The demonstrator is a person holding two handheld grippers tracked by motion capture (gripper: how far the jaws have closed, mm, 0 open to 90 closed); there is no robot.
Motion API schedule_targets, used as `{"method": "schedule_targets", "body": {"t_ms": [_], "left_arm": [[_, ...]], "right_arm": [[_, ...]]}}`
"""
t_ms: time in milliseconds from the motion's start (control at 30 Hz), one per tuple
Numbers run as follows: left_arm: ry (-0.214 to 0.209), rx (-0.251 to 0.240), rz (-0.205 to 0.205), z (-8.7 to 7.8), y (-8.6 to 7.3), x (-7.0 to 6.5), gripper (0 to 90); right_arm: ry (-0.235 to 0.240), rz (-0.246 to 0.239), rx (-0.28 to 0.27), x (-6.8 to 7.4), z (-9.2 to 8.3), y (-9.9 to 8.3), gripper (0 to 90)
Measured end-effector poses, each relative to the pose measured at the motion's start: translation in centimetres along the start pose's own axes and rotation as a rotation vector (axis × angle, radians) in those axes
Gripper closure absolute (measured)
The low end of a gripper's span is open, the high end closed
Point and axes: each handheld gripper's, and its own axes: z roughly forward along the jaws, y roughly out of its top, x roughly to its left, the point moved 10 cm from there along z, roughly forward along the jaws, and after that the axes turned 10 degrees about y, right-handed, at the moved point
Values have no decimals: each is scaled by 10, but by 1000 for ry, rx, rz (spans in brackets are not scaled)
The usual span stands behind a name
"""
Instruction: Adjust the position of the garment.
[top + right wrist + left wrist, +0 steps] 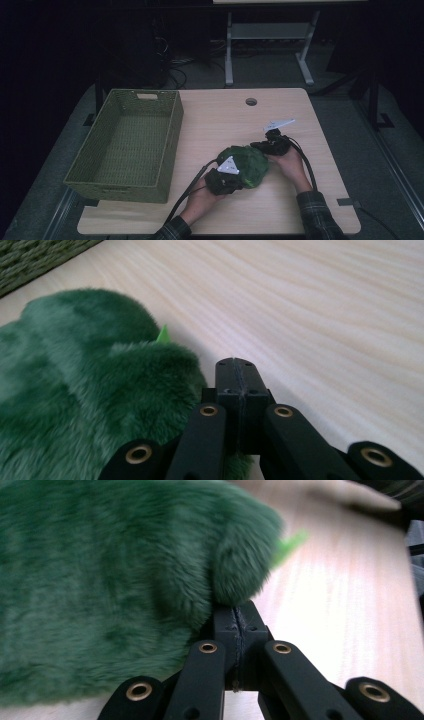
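A furry dark green plush toy (246, 162) lies on the light wooden table (220, 120), near its front middle. My left gripper (231, 180) comes in from the toy's lower left. In the left gripper view the toy (110, 575) looms large and the left gripper (235, 614) is shut, its tip tucked under a furry limb. My right gripper (259, 146) is at the toy's upper right side. In the right gripper view the right gripper (236, 365) is shut on nothing, and the toy (85, 385) brushes its left side.
A green woven basket (117, 192) stands at the table's left with nothing visible in it. A round cable hole (251, 101) sits near the far edge. Bare tabletop lies to the right and behind the toy. Another table's legs (229, 55) stand beyond.
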Motion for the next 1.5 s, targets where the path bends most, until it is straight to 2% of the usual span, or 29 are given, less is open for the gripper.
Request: {"method": "schedule_targets", "body": {"t_ms": [167, 433, 700, 733, 767, 800, 1000, 1033, 1100, 1167, 1233, 1300, 1333, 1433, 1500], "left_arm": [[21, 5, -28, 0, -6, 10, 894], [40, 15, -30, -3, -12, 26, 894], [70, 7, -46, -6, -17, 46, 894], [69, 1, -59, -6, -16, 47, 894], [72, 6, -51, -6, -17, 49, 894], [73, 1, -60, -6, -18, 51, 894], [90, 8, -49, -6, -20, 62, 894], [90, 8, -56, -6, -20, 62, 893], [88, 14, -50, -8, -21, 64, 893], [90, 11, -52, -11, -20, 64, 893], [92, 8, -54, -15, -19, 64, 893], [90, 10, -53, -19, -20, 63, 885], [87, 15, -46, -21, -20, 63, 876], [81, 22, -39, -28, -21, 62, 845], [79, 23, -35, -33, -20, 59, 812]], "right_arm": [[30, -1, 17, 8, -7, -8, 897], [27, -6, 17, 20, -19, -25, 897], [37, -16, 39, 33, -31, -43, 896], [40, -10, 49, 36, -33, -46, 896], [38, -14, 44, 37, -34, -47, 896], [40, -15, 43, 38, -35, -49, 896], [63, -23, 56, 55, -42, -64, 896], [61, -28, 60, 56, -43, -66, 894], [46, -32, 65, 59, -45, -71, 885], [31, -38, 45, 59, -50, -73, 881], [7, -20, 30, 57, -57, -75, 860], [-36, -28, -17, 49, -66, -77, 805], [-45, -13, -25, 47, -69, -79, 771], [-135, -3, -45, 31, -78, -88, 632], [-167, 11, -46, 25, -82, -95, 553]]}}
